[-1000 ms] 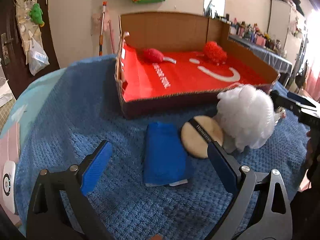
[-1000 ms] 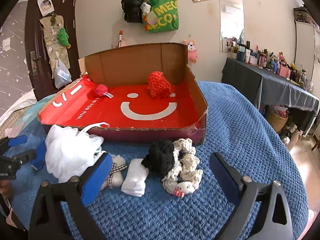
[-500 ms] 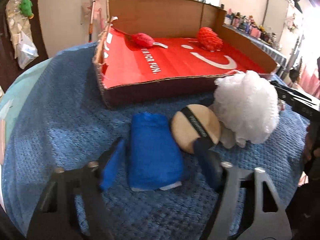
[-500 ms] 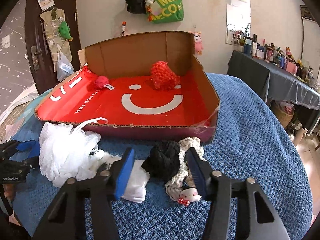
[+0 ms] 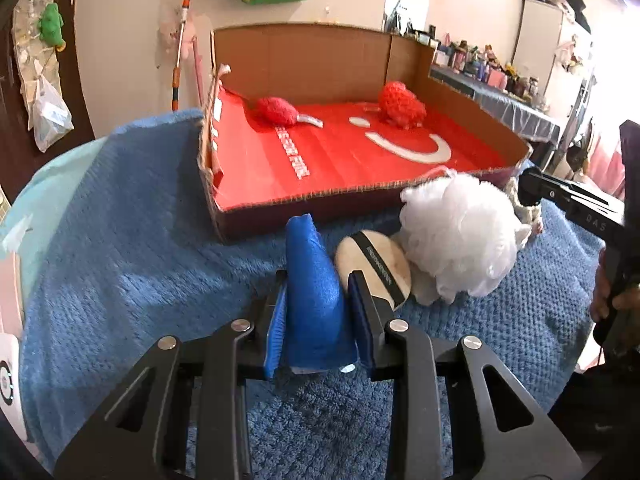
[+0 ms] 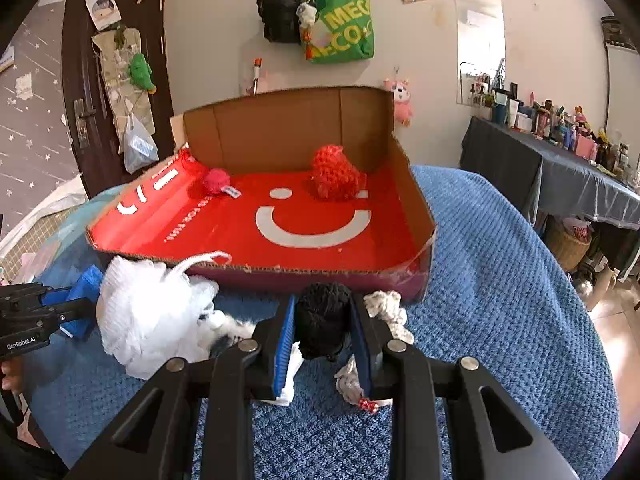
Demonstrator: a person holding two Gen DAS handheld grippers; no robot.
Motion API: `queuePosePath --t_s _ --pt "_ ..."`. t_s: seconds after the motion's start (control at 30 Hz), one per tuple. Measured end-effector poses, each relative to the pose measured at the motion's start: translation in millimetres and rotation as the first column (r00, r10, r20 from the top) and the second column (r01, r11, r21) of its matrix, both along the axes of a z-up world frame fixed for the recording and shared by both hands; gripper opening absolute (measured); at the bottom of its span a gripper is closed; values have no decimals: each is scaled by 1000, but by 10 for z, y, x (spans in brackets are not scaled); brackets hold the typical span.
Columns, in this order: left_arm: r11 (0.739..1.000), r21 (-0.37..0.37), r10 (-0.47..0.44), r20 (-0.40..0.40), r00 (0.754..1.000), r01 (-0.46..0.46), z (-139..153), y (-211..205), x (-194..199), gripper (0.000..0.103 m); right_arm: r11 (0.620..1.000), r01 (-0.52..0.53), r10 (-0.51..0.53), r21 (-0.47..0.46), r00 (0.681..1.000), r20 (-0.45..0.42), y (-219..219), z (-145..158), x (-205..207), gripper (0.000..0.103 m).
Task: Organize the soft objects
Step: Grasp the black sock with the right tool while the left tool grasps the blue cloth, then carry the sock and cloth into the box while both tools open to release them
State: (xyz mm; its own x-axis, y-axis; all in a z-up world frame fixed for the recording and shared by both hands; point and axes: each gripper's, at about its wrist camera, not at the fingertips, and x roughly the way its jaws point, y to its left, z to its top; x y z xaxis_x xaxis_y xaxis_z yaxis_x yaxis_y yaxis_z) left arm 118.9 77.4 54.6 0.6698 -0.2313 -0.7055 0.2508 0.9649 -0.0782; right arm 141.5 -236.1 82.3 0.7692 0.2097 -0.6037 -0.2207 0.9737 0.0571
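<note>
My left gripper [image 5: 316, 312] is shut on a folded blue cloth [image 5: 314, 280] and holds it tilted up off the blue blanket. My right gripper [image 6: 324, 328] is shut on a black knitted ball [image 6: 324, 320]. A red cardboard box [image 5: 320, 196] with brown walls lies open behind both; it holds a pink-red fuzzy ball [image 5: 276, 111] and a red knitted piece [image 5: 401, 105]. A white mesh pouf [image 5: 456, 236] and a round beige puff [image 5: 374, 264] with a black band lie in front of the box.
A cream knitted rope toy [image 6: 388, 312] and a white soft piece [image 6: 290, 376] lie under the right gripper. The blue blanket [image 6: 500, 300] covers the surface and drops off at the right. A dark table [image 6: 560, 168] with bottles stands far right.
Both grippers moved forward and down and closed: the left on the blue cloth, now lifted and squeezed upright, the right on the black knitted ball.
</note>
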Motion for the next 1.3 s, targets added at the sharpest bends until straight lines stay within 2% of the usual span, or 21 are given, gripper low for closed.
queuePosePath --t_s 0.13,0.37,0.57,0.87,1.03,1.3 --pt "1000 5 5 32 999 -5 92 13 -31 28 1000 4 -4 -3 1000 19 -6 52 -17 29" --pt "1000 7 5 44 999 -5 143 14 -37 28 1000 5 -5 -7 1000 21 -18 56 -19 29" --pt "1000 -14 -9 69 998 10 250 1 -14 28 1000 -2 2 -6 999 39 -1 102 -1 29" --pt "997 -57 -40 125 991 47 523 -58 414 28 1000 -29 29 1 996 87 46 380 281 29" --pt "995 -79 -54 97 994 62 586 -97 852 28 998 -51 52 -19 997 62 104 452 686 29" --pt "994 -74 -80 -39 996 77 491 -211 1555 28 991 -63 53 -115 995 -87 270 345 1433 29"
